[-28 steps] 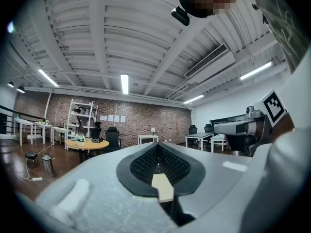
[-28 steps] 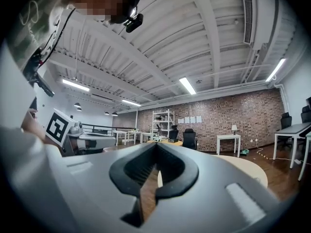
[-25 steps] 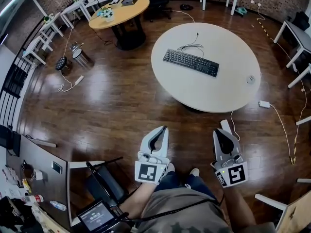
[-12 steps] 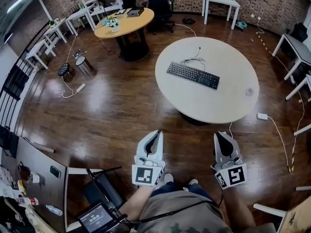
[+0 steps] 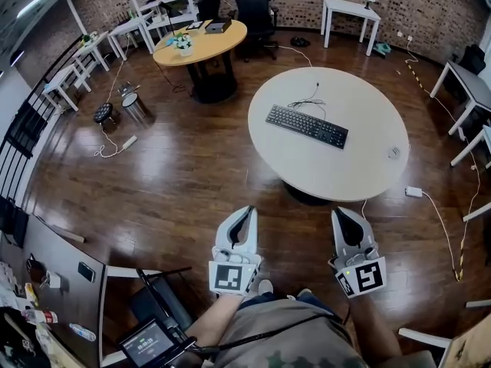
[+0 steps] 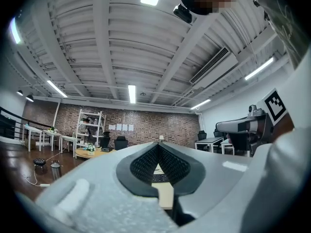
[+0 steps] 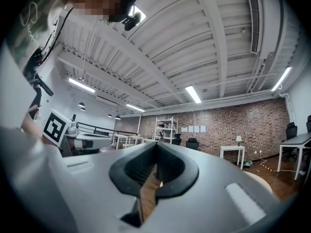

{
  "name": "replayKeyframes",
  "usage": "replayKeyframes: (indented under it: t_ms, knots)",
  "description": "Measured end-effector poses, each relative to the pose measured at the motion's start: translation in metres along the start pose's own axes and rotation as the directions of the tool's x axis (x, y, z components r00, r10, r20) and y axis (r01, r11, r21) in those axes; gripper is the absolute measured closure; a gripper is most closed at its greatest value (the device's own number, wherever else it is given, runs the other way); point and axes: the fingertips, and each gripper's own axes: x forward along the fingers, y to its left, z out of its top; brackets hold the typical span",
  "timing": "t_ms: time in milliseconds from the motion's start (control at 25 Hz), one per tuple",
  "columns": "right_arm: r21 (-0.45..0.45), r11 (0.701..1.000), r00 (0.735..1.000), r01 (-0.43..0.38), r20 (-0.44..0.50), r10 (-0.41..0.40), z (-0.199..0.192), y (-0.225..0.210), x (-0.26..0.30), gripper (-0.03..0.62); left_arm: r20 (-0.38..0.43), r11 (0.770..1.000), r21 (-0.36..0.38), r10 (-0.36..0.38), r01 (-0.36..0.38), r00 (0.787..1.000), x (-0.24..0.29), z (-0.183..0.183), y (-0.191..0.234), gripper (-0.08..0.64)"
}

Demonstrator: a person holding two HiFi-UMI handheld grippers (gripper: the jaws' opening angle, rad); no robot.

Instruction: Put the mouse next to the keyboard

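A black keyboard point(image 5: 307, 126) lies near the middle of the round white table point(image 5: 360, 179), its cable running to the far edge. A small grey mouse point(image 5: 393, 152) sits near the table's right rim, well apart from the keyboard. My left gripper point(image 5: 248, 211) and right gripper point(image 5: 339, 213) are held side by side over the wooden floor, short of the table, pointing towards it. Both are shut with nothing between the jaws. In the left gripper view the closed pads point(image 6: 158, 147) frame the table ahead; the right gripper view shows its pads point(image 7: 156, 145) meeting at the tip.
A round wooden table point(image 5: 201, 37) with a plant and an office chair point(image 5: 255, 10) stand beyond. A white adapter point(image 5: 415, 192) and cables lie on the floor right of the table. White desks point(image 5: 351, 8) line the walls. A folding chair point(image 5: 165, 286) stands at my lower left.
Both grippers have moved a little forward and up towards the round table. The head view has tilted, so the table sits lower in the frame. The jaws stay shut.
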Motion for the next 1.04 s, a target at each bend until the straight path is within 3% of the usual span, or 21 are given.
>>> replayKeyframes:
  t_ms: [640,1040]
  knots:
    - [0.002,0.999,0.999,-0.046,0.0,0.046,-0.002,0.016,0.0,0.588,-0.004,0.999,0.03,0.03,-0.03,1.0,-0.014,-0.003,0.009,0.56]
    - [0.01,0.997,0.997,-0.073,-0.002,0.073,-0.004,0.034,-0.004,0.588,0.007,0.999,0.011,0.041,-0.041,0.999,-0.023,0.003,0.011,0.559]
